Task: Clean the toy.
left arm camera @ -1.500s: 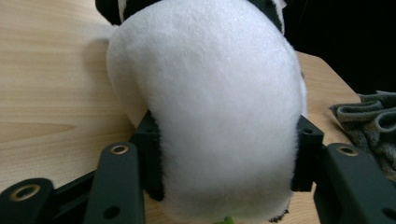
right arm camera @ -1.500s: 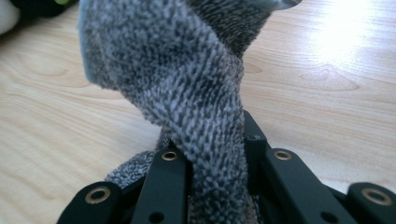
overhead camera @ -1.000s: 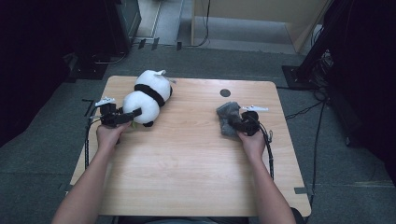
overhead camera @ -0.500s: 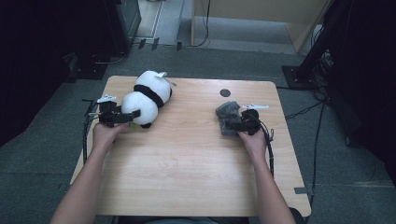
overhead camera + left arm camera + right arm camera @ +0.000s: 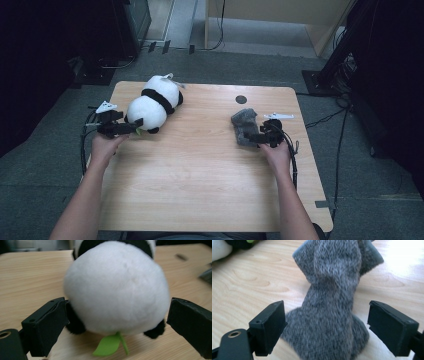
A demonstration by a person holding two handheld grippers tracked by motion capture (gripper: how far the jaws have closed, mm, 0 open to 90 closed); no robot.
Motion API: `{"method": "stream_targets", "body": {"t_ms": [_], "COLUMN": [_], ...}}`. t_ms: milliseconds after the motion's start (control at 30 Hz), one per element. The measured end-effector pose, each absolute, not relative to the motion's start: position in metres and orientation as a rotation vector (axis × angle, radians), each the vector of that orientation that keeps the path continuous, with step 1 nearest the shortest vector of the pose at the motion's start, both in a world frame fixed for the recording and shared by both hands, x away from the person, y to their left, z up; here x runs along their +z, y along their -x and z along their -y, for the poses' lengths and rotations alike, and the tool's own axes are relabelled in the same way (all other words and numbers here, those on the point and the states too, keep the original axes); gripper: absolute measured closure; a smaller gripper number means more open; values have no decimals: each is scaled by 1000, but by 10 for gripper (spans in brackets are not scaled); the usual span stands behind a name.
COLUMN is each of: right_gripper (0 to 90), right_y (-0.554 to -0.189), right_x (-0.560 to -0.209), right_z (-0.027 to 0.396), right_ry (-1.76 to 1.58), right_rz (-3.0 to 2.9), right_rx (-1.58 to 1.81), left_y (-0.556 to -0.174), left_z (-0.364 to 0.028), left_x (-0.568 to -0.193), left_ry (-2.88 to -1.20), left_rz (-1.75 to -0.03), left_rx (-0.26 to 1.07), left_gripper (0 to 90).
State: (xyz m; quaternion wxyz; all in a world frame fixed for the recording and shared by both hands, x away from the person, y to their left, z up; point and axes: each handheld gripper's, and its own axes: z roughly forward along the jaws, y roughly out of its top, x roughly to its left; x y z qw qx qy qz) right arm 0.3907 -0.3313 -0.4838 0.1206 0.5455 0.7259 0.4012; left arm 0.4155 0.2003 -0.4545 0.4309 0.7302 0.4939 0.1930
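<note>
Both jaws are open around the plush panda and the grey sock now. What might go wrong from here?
The plush panda is round and lies near the table's left edge; a nudge from the left hand-held gripper, whose jaws have just been opening, may roll it. The grey sock lies between the right hand-held gripper's jaws, which have also just been opening; its fuzzy fabric might snag a pad when that gripper pulls back.

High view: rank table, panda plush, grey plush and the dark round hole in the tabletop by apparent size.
1. table
2. panda plush
3. grey plush
4. dark round hole
None look close enough to tie.
</note>
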Motion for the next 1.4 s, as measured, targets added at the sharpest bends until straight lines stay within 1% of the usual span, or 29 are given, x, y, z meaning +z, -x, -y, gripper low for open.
{"method": "stream_targets", "body": {"t_ms": [67, 167, 300, 433, 667, 700, 733, 867, 1000, 1100, 1267, 1400], "right_gripper": [136, 136, 136, 139, 158, 162, 165, 165, 166, 204, 213, 234], "right_y": [-385, -377, -366, -354, -337, -336, -333, -325, -318, -315, -313, -314], "right_x": [-483, -481, -479, -477, -477, -477, -478, -482, -485, -490, -499, -507], "right_z": [335, 340, 346, 349, 353, 353, 355, 355, 358, 361, 359, 358], "right_ry": [-1587, -1583, -1583, -1546, -1501, -1506, -1504, -1488, -1483, -1459, -1416, -1387], "right_rz": [-2126, -2116, -2118, -2112, -2119, -2121, -2129, -2170, -2166, -2150, -2158, -2192], "right_rx": [1163, 1185, 1184, 1181, 1158, 1165, 1179, 1168, 1164, 1109, 1021, 1005], "left_y": [-408, -398, -386, -377, -363, -359, -357, -351, -348, -345, -342, -343], "left_z": [-197, -193, -186, -184, -181, -181, -180, -180, -180, -178, -174, -171], "left_x": [-450, -444, -446, -449, -454, -456, -458, -466, -472, -477, -486, -494], "left_ry": [-1809, -1796, -1841, -1851, -1860, -1853, -1855, -1903, -1911, -1932, -1946, -1979], "left_rz": [-1200, -1177, -1155, -1143, -1108, -1106, -1109, -1094, -1096, -1081, -1049, -1051], "left_rx": [499, 485, 504, 460, 453, 462, 473, 470, 453, 465, 442, 466], "left_gripper": [47, 49, 49, 60, 67, 95, 160, 157, 157, 158, 161, 162]}}
